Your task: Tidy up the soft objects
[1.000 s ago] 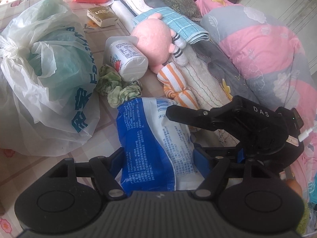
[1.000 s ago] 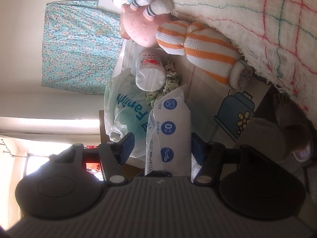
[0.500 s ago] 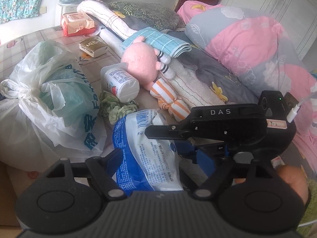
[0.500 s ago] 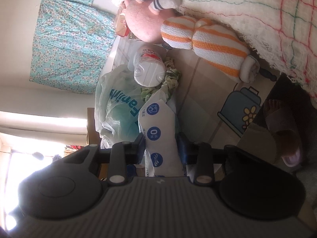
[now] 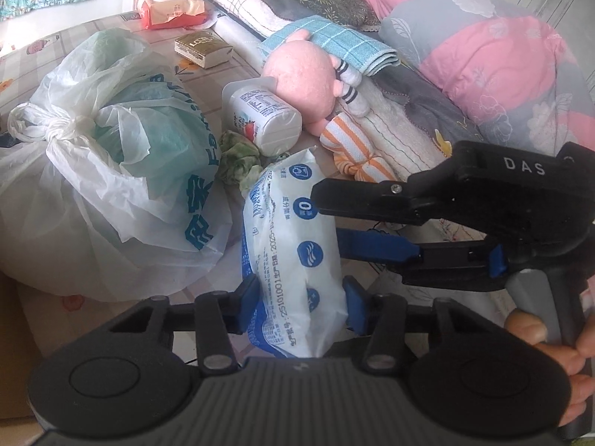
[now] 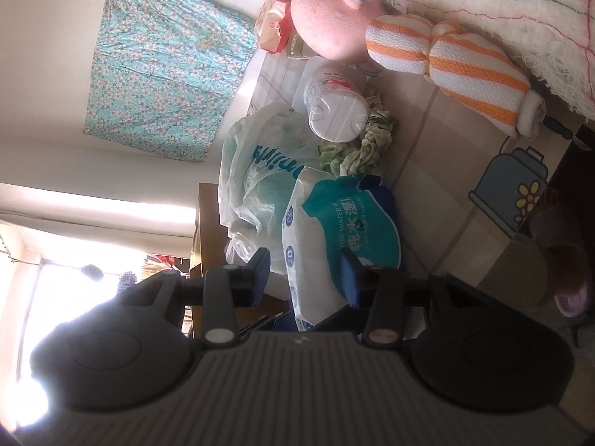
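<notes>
A white and blue wet-wipes pack (image 5: 293, 245) stands on its edge over the patterned table (image 5: 230, 74). My left gripper (image 5: 299, 304) is closing on it, and both blue pads press into its lower end. My right gripper (image 5: 327, 219) comes in from the right. In the right wrist view the right gripper (image 6: 305, 271) is opening around the wet-wipes pack (image 6: 334, 230): one pad still touches it, the other stands off. A pink plush (image 5: 301, 74), an orange-striped rolled towel (image 5: 357, 152) and a green cloth (image 5: 238, 160) lie behind.
A knotted white plastic bag (image 5: 111, 171) fills the left. A white bottle (image 5: 264, 115) lies on its side beside the plush. A small box (image 5: 202, 48) and a red packet (image 5: 167, 11) sit farther back. Folded towels and a pink quilt (image 5: 502, 67) line the right. A hand (image 5: 539, 330) holds the right gripper's handle.
The pack went from lying flat to standing on edge. My left jaws closed onto it. The right gripper, which squeezed it half a second ago, has loosened.
</notes>
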`<action>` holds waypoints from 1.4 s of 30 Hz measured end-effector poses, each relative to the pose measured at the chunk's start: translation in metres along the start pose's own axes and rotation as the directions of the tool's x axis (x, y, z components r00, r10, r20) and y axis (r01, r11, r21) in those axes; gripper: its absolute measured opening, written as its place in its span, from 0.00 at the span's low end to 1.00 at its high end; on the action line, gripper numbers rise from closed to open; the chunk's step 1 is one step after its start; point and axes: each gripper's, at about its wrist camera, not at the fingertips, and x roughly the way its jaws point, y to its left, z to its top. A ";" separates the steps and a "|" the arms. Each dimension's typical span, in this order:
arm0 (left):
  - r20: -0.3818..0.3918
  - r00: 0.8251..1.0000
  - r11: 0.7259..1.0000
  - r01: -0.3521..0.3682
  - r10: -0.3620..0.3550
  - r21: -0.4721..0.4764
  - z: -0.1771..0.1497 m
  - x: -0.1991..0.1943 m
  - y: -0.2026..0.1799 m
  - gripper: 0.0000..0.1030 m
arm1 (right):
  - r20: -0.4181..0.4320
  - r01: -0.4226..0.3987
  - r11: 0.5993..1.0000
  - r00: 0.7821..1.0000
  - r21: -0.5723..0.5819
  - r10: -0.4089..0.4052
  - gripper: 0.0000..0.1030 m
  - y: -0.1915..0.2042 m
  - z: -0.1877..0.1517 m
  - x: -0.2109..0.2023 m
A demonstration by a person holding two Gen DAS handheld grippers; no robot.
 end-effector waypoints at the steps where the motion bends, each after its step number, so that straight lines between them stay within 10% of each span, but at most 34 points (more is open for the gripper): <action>1: 0.002 1.000 1.000 0.001 -0.001 -0.005 0.000 -0.001 0.000 0.42 | 0.002 -0.003 1.000 1.000 -0.001 0.003 0.39 0.000 0.000 0.000; 11: 0.034 0.991 0.966 0.131 -0.126 -0.224 -0.001 0.000 0.025 0.40 | 0.006 -0.053 0.998 0.999 0.013 0.053 0.39 -0.010 0.003 -0.004; 24: -0.001 0.989 0.970 -0.145 0.148 -0.196 -0.005 -0.006 0.030 0.49 | -0.089 -0.076 0.996 0.993 0.037 0.079 0.38 -0.018 0.002 0.023; 31: -0.038 0.983 0.966 -0.184 0.180 -0.182 -0.005 0.001 0.030 0.58 | 0.009 0.026 1.000 1.000 -0.012 -0.026 0.38 -0.026 0.016 -0.004; 42: -0.059 0.986 0.975 -0.165 0.157 -0.152 -0.003 0.013 0.025 0.57 | -0.075 0.121 0.990 0.989 -0.070 -0.127 0.39 -0.030 0.002 0.023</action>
